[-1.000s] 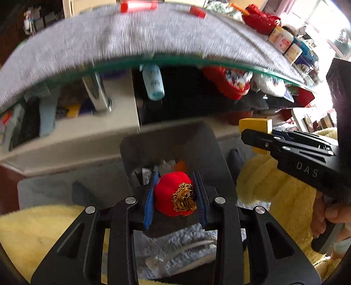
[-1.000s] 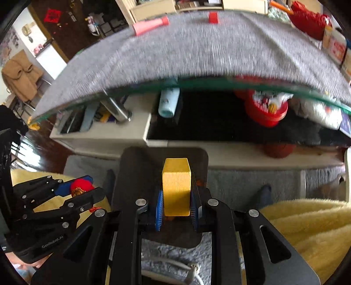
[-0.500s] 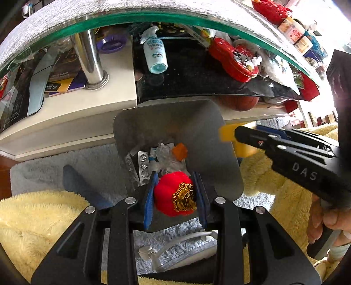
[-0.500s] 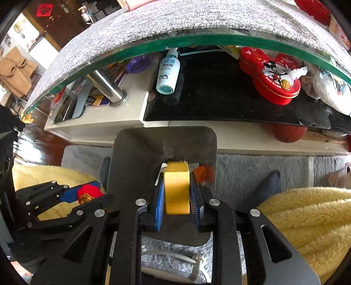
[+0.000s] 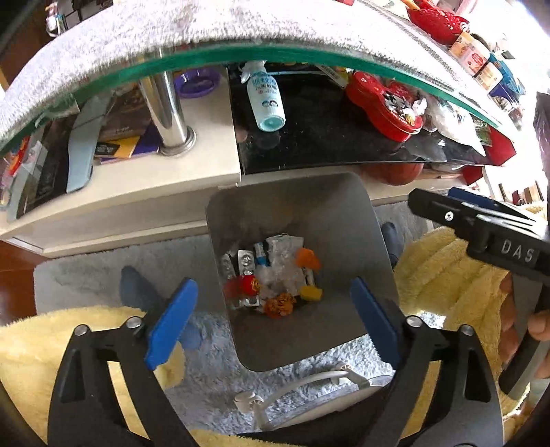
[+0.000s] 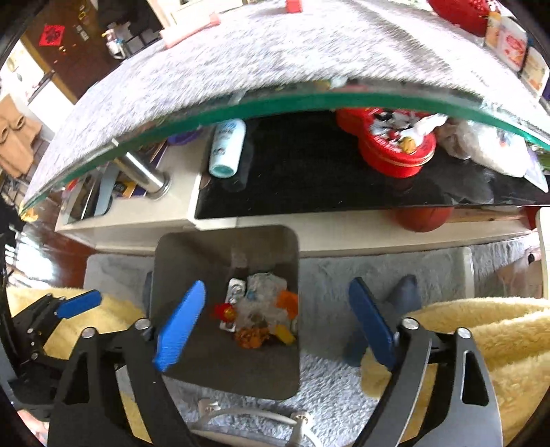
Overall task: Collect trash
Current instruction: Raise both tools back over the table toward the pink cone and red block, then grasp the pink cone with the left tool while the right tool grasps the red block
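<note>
Jaws of the left gripper (image 5: pixel 271 323) and right gripper (image 6: pixel 275 326) stood released, empty, above the trash bin (image 5: pixel 350 206). A red item (image 5: pixel 248 284) and yellow block (image 5: pixel 311 293) lay inside. Pink items (image 6: pixel 189 29) remained on the bench (image 6: pixel 309 51).

The right tool (image 6: pixel 275 319) hangs with jaws wide apart over the grey bin (image 6: pixel 178 350); a red ball (image 6: pixel 227 312) and what looks like a yellow block (image 6: pixel 286 334) lie inside among the scraps.

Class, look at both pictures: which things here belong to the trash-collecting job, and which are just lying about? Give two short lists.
Part of the job:
- bin, open, on the rug
- red ball, in the bin
- yellow block, in the bin
- left gripper, open
- right gripper, open

Just lying about:
- bottle on the shelf
- red tin
- white cable on the rug
</note>
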A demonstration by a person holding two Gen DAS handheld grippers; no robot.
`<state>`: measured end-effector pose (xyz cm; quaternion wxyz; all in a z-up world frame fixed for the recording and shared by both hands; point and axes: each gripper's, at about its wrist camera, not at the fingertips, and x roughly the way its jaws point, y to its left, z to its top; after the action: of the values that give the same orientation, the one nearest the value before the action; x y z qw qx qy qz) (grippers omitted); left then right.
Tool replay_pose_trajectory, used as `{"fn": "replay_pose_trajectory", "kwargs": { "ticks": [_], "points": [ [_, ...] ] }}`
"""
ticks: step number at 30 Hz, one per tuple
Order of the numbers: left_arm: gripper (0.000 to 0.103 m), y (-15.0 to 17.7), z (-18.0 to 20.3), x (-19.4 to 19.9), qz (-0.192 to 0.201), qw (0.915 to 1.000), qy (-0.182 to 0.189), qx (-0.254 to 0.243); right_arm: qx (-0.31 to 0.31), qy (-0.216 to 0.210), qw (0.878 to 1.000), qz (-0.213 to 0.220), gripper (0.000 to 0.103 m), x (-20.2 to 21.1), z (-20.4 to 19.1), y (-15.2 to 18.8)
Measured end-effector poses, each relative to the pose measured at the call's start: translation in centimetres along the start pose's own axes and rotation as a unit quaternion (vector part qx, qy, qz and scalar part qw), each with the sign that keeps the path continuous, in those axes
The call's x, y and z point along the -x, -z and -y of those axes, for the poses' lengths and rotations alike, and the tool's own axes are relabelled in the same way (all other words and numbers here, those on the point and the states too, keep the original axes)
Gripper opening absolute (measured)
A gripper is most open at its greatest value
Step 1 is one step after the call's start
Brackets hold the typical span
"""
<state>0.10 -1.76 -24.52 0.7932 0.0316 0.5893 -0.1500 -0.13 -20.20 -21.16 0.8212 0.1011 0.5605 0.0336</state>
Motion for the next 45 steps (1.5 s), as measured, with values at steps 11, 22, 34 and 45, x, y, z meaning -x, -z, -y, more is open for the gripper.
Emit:
{"fn": "replay_pose_trajectory", "kwargs": {
  "ticks": [11,22,34,45],
  "points": [
    [0.091,-2.6,-0.9,4.0,0.050,0.9986,-0.015,0.009,-0.021,0.001,0.999,0.037,0.094,3.3,1.4,-2.8],
    [0.095,-11.3,-3.2,9.3,0.132,0.9908,-0.027,0.014,0.003,0.030,0.992,0.122,0.099,7.0,0.3,-13.0],
    [0.095,-23.5,-4.4,5.5,0.123,0.9917,-0.035,-0.014,0.010,0.045,0.994,0.096,0.099,1.6,-0.1,-23.3],
    [0.094,-32.1,-4.8,2.1,0.116,0.9882,-0.069,-0.071,0.009,0.055,0.994,0.092,0.097,-2.3,-1.0,-28.5]
  ]
}}
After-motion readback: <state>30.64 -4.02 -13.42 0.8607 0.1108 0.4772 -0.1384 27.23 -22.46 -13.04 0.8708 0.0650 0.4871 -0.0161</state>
